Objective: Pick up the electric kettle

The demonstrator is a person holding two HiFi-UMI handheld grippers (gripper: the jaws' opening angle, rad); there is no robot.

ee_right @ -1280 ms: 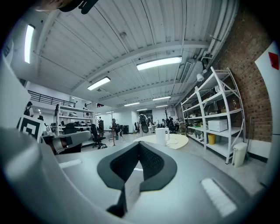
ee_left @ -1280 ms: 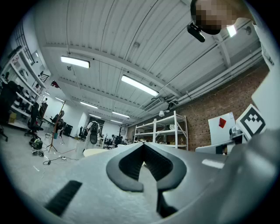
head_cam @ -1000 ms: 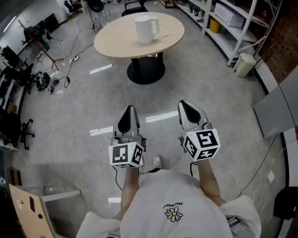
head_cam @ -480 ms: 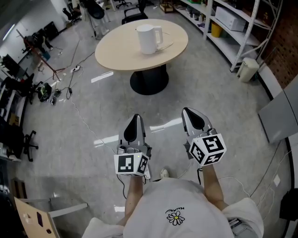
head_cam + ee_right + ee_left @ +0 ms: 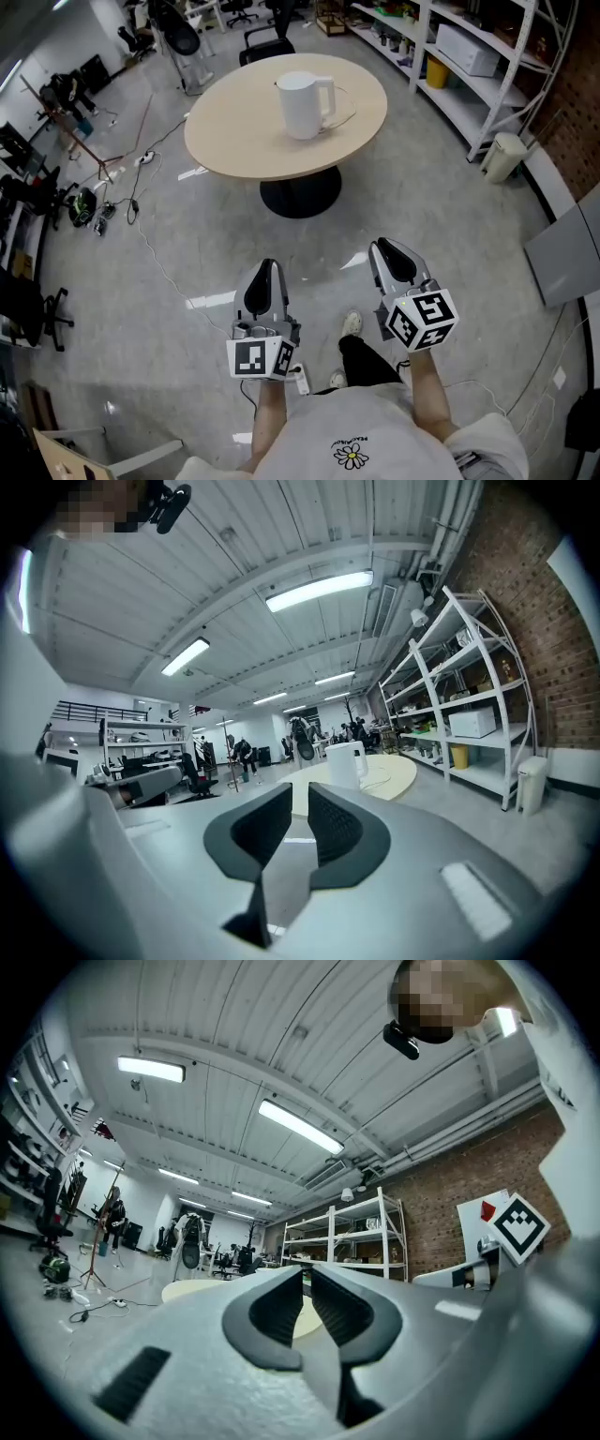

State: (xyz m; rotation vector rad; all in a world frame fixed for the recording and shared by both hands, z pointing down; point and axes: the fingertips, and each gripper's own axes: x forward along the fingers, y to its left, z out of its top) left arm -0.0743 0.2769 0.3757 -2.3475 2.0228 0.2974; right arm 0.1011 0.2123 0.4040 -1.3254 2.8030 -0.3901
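Note:
The white electric kettle (image 5: 305,105) stands upright on a round beige table (image 5: 234,141), well ahead of both grippers. In the right gripper view the kettle (image 5: 344,764) shows beyond the jaws on that table (image 5: 398,778). My left gripper (image 5: 267,270) hovers over the floor, its jaws all but together and just starting to part, with nothing between them. My right gripper (image 5: 384,249) is level beside it. Its jaws are opening, with a clear gap and nothing in it. In the left gripper view the jaws (image 5: 307,1274) hide the kettle.
A thin cord (image 5: 345,116) lies on the table by the kettle. White shelving (image 5: 469,56) and a white bin (image 5: 506,155) line the right side. Office chairs (image 5: 267,37) stand behind the table. Cables (image 5: 122,192) trail on the floor at left. A grey panel (image 5: 562,253) stands at right.
Both grippers have travelled forward across the floor toward the table. The table and kettle now look nearer and larger. A foot has stepped forward between the grippers.

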